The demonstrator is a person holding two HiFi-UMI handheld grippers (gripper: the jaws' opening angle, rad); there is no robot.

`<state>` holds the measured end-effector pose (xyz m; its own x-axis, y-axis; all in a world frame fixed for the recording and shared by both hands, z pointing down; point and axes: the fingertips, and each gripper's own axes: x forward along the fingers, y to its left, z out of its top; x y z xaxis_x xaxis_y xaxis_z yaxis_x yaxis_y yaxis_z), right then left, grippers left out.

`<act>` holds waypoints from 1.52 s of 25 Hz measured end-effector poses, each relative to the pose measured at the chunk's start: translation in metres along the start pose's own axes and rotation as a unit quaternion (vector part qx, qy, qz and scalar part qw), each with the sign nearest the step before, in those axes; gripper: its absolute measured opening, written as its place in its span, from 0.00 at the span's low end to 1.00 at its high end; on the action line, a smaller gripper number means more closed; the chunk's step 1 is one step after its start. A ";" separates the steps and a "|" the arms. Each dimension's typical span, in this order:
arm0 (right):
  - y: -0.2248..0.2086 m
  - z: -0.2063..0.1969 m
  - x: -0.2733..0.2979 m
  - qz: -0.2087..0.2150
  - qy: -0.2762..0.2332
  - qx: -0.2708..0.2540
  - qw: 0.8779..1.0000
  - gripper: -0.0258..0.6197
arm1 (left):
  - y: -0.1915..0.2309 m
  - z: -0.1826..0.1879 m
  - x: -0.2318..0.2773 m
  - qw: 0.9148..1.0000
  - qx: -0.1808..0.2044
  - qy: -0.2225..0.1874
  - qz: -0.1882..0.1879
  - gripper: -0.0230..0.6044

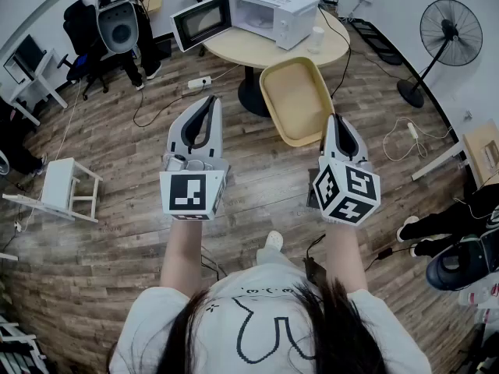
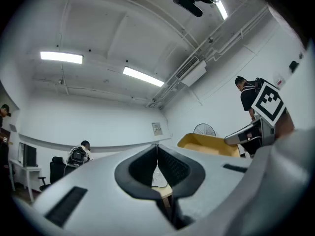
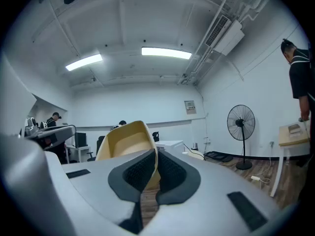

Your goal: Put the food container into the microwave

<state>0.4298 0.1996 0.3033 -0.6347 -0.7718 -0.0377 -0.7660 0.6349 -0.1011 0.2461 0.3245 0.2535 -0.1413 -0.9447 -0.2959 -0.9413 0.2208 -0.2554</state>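
Observation:
The food container (image 1: 296, 100) is a shallow beige tray held in the air in front of the round table (image 1: 331, 51). My right gripper (image 1: 330, 120) is shut on its near right rim. In the right gripper view the container (image 3: 125, 139) stands up from between the closed jaws (image 3: 155, 155). The white microwave (image 1: 274, 10) sits on the table with its door (image 1: 201, 22) swung open to the left. My left gripper (image 1: 209, 101) is shut with nothing in it, left of the container; its pads (image 2: 167, 163) meet, and the container (image 2: 206, 144) shows to its right.
A white cup (image 1: 316, 37) stands on the table beside the microwave. Cables and a power strip (image 1: 199, 82) lie on the wooden floor. A standing fan (image 1: 450, 29) is at the far right, a white stool (image 1: 66, 185) at the left, and people sit at desks behind.

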 end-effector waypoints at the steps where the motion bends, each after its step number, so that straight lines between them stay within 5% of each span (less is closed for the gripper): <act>1: -0.004 0.001 0.007 0.001 0.000 0.001 1.000 0.10 | -0.001 -0.002 0.008 1.000 0.002 0.001 0.000 0.05; 19: -0.028 -0.012 0.122 0.052 0.014 -0.046 0.998 0.10 | 0.007 -0.050 0.106 0.999 0.011 0.025 0.032 0.05; 25: -0.020 -0.014 0.168 0.051 -0.023 -0.121 0.991 0.10 | 0.034 -0.071 0.147 0.999 0.011 0.026 0.041 0.05; 38: 0.001 -0.027 0.344 0.028 -0.014 -0.143 0.989 0.10 | 0.135 -0.153 0.286 0.999 -0.013 0.032 0.026 0.05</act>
<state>0.2078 -0.0642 0.3174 -0.6777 -0.7326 -0.0633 -0.7292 0.6584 0.1866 0.0321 0.0469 0.2748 -0.2093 -0.9455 -0.2493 -0.9396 0.2651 -0.2166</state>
